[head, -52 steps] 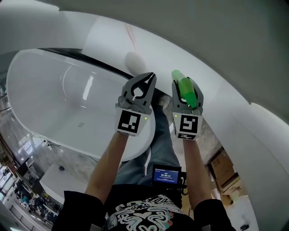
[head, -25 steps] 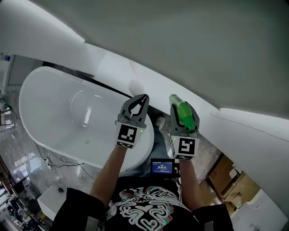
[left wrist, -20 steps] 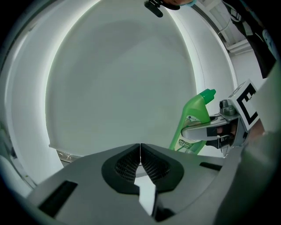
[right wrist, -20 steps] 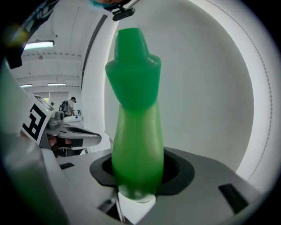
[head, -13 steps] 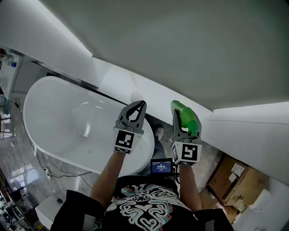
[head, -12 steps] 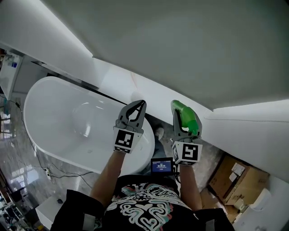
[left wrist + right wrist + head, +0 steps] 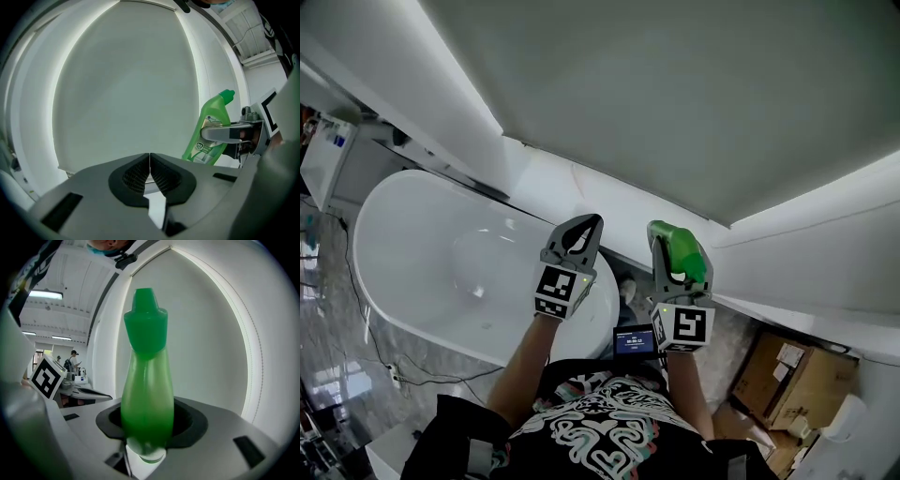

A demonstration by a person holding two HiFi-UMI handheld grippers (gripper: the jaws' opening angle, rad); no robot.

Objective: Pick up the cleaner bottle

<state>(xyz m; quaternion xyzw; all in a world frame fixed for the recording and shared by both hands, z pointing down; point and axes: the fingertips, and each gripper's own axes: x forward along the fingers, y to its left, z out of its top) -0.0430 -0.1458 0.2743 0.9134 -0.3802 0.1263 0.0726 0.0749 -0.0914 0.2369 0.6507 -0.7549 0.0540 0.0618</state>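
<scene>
A green cleaner bottle [image 7: 682,255] with a green angled cap stands upright in my right gripper [image 7: 677,246], held in the air in front of a pale wall. Both black pads press on its lower body, so that gripper is shut on the cleaner bottle [image 7: 146,394]. In the left gripper view the cleaner bottle [image 7: 212,131] shows at the right with a label on its side, and the right gripper's finger [image 7: 229,133] crosses it. My left gripper [image 7: 592,223] hangs beside it at the same height, shut with nothing in it; its pads meet in the left gripper view [image 7: 149,163].
A white oval bathtub [image 7: 422,225] lies below and to the left. Cardboard boxes [image 7: 778,366] stand on the floor at the lower right, and cables [image 7: 366,319] trail at the left. A small screen [image 7: 633,339] sits at the person's waist. A white ledge [image 7: 806,309] runs on the right.
Both grippers have risen side by side, the bottle still in the right one. The tub and floor now lie further below, and more of the wall fills the view.
</scene>
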